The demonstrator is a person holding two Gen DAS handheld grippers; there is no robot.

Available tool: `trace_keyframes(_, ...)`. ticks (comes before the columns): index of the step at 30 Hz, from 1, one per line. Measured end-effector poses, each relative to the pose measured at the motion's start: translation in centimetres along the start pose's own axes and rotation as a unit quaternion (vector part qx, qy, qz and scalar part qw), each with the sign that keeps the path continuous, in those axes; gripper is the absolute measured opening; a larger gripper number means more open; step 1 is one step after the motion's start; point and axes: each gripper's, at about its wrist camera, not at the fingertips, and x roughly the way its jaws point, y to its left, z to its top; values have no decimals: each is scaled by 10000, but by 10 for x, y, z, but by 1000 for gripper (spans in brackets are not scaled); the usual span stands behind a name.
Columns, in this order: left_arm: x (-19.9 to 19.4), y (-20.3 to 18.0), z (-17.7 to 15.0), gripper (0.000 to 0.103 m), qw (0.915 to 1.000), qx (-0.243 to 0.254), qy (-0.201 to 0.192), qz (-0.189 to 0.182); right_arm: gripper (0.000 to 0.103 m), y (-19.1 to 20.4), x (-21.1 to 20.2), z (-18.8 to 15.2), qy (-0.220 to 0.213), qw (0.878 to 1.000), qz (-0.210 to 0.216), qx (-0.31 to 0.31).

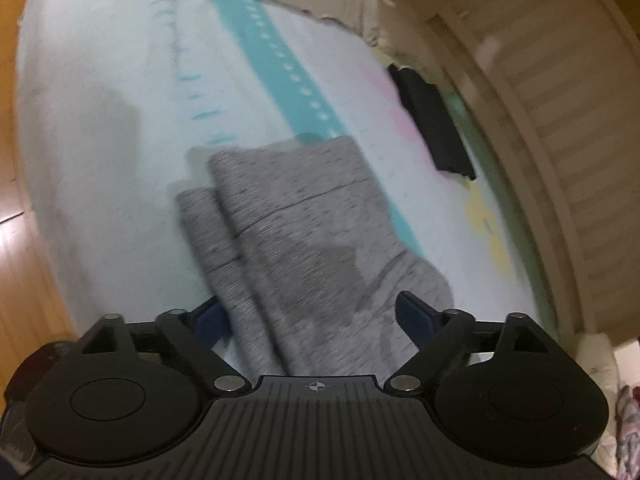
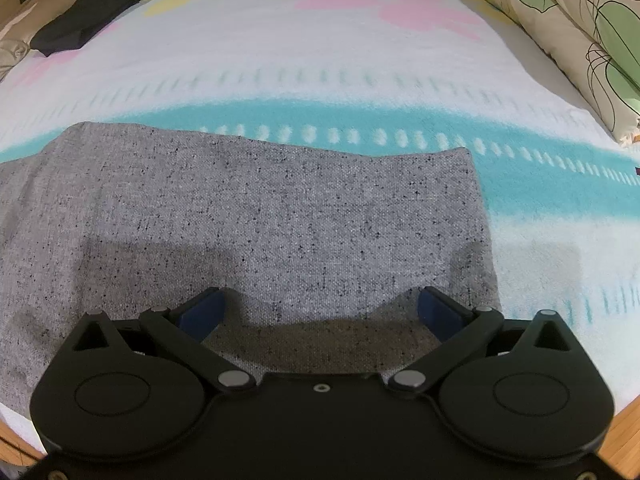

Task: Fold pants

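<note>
While both grippers [image 1: 316, 312] [image 2: 320, 308] gape empty over grey pants [image 2: 260, 220], only the right view shows pillows [image 2: 580, 40].

one grey pants [image 2: 256, 216], folded, on bed sheet [image 2: 360, 60]. one bed sheet, white with single teal band [image 2: 520, 184] running just beyond pants' far edge. one black folded garment [image 2: 86, 20], well apart from pants, near sheet's far edge. two pillows [image 2: 568, 28] with green leaf print, stacked at sheet's side, well apart from pants. two grippers: left gripper [image 1: 316, 316] and right gripper [image 2: 322, 312], each over pants, each with two blue-padded fingers.
</note>
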Motion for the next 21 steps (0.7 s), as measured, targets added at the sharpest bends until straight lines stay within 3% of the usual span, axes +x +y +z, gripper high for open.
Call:
trace_keyframes(7, 10, -4, 2, 91, 9988, 64, -424, -238, 103, 2, -4, -2, -62, 10000, 14, -24)
trace_keyframes(12, 11, 1, 2, 87, 9977, -199, -565, -332, 103, 0, -4, -3, -92, 9999, 32, -43)
trace_keyframes(13, 9, 0, 3, 62, 9981, -132, -530, -293, 103, 1, -4, -3, -90, 9999, 33, -45)
trace_keyframes(14, 9, -3, 3, 19, 9988, -34, -436, -228, 103, 1, -5, -3, -86, 9999, 35, -51)
trace_keyframes(15, 10, -6, 3, 17, 9993, 87, -304, -206, 103, 1, -5, -3, -83, 9999, 38, -56)
trace_keyframes(21, -22, -49, -9, 17, 9887, 1171, -862, -364, 102, -2, -6, -1, -79, 9998, 89, -136)
